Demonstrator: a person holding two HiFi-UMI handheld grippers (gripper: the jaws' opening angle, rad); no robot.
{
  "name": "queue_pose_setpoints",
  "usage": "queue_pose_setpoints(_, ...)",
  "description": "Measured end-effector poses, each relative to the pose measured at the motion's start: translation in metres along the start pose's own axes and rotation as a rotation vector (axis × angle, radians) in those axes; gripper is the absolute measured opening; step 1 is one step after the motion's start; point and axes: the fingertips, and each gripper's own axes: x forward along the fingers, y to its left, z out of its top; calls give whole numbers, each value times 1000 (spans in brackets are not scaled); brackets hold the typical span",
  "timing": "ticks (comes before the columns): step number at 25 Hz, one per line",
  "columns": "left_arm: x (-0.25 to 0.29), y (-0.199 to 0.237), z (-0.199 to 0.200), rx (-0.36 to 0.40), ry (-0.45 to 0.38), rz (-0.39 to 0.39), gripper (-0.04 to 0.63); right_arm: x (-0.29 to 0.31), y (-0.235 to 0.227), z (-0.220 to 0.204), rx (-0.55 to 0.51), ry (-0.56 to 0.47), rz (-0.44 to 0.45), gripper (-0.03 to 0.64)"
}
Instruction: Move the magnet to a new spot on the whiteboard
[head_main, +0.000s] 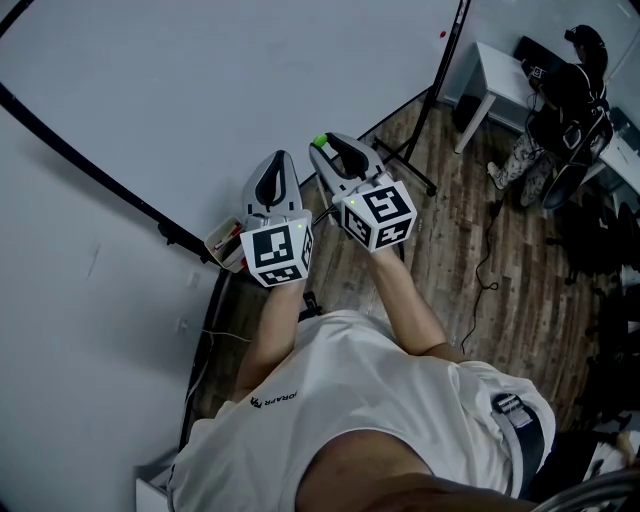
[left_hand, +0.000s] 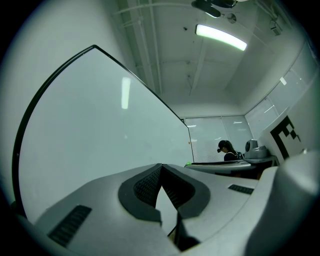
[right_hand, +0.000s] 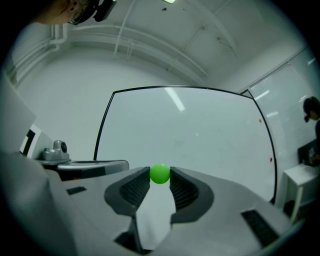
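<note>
whiteboard on black stand | wood floor | white table

The whiteboard runs off the head view's top and left edges. The left claw covers part of a tray, its contents unreadable. A red speck on the board is too small to identify.

I'm wearing a white short-sleeved T-shirt with small black chest print. My left gripper and right gripper are both showing grey shells, dark ribbed jaws, black-and-white marker cubes.
</note>
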Motion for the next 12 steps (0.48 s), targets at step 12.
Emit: queue_pose_setpoints(12, -5, 6, -5, -11, 3, -6, 3, -2, 11, -4, -4, -11, 0, 130)
